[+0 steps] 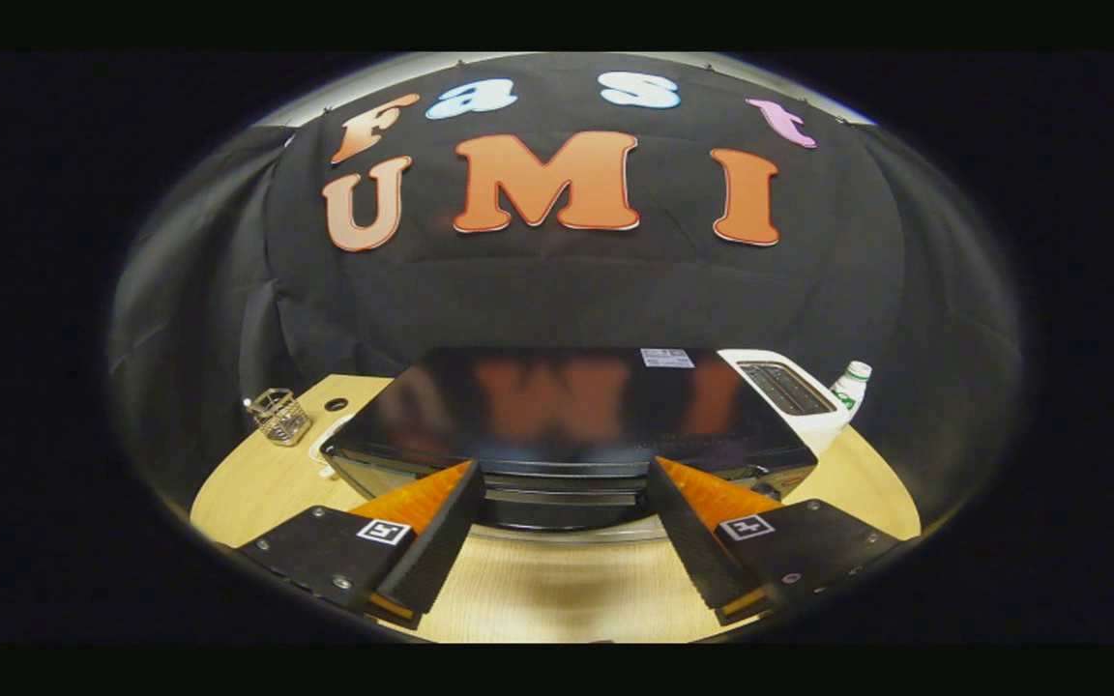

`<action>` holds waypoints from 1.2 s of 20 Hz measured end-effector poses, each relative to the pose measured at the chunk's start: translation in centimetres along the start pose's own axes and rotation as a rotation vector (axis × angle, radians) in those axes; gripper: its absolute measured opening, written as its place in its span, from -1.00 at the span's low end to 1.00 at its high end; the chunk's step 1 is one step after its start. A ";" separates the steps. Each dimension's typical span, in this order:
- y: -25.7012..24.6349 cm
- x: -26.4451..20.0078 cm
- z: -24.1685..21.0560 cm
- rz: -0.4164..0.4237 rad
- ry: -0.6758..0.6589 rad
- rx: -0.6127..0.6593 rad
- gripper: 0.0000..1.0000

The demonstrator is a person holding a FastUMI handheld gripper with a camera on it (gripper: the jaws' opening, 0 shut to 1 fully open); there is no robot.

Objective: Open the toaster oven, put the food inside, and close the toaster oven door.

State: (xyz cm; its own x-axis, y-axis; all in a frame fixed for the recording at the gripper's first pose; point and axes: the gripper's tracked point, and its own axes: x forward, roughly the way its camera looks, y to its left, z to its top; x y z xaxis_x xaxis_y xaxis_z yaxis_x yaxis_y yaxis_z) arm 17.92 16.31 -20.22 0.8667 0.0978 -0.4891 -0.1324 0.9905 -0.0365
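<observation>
Your gripper [565,483] hangs released, jaws spread wide with nothing between them. Just ahead, the toaster oven [557,411] sits on the tabletop [267,474], its front edge spanning the gap. Beyond stand a wire basket [278,416], white toaster [794,391] and bottle [852,385].

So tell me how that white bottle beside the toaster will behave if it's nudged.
The white bottle looks tall and narrow, so it probably tips easily. Likely light plastic, and round, so it may roll. The gripper is open, well short of it.
</observation>
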 end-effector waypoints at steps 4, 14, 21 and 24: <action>0.2 -2.3 -1.8 0.024 0.010 -0.023 0.99; 0.7 -6.7 -9.9 0.102 0.075 -0.025 1.00; 0.9 -6.8 -16.6 0.110 0.120 0.010 1.00; 1.0 -6.4 -18.0 0.109 0.138 0.011 1.00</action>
State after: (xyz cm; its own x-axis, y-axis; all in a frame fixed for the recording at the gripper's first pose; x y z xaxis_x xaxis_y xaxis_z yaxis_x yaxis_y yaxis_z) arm 3.54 14.90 -32.81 0.7731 0.1909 -0.6049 -0.2156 0.9759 0.0324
